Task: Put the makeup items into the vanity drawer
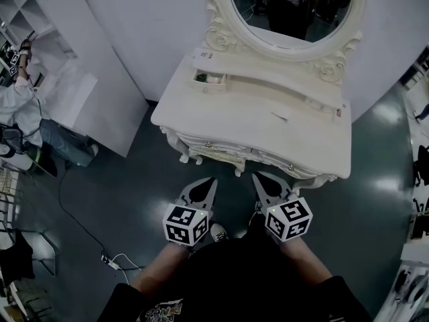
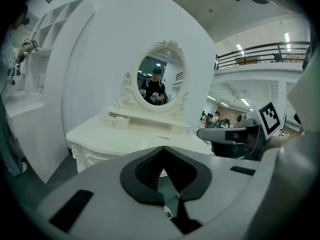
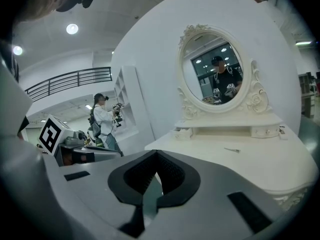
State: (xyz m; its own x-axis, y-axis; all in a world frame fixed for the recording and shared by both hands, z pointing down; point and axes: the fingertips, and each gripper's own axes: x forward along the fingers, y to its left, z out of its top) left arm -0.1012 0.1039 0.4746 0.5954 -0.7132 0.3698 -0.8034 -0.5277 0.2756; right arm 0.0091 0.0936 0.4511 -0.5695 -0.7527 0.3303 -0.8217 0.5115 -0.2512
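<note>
Both of my grippers hang just before the vanity (image 1: pixel 228 116): left gripper (image 1: pixel 212 180) and right gripper (image 1: pixel 257 177), jaws pressed together, empty. One thin makeup item (image 1: pixel 280 117) lies on top; the small left drawer (image 1: pixel 209 79) stands open.

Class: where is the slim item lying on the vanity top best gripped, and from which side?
Probably at its middle, across the narrow width, coming down from above: the slim item lies flat on the vanity top, so only its long edges are exposed.

Vanity top (image 1: pixel 221 121) is lying mostly open, thin item (image 1: pixel 280 117) sitting mid-right; mirror (image 1: pixel 288 9) and shelf (image 1: pixel 268 86) are blocking the rear.
</note>
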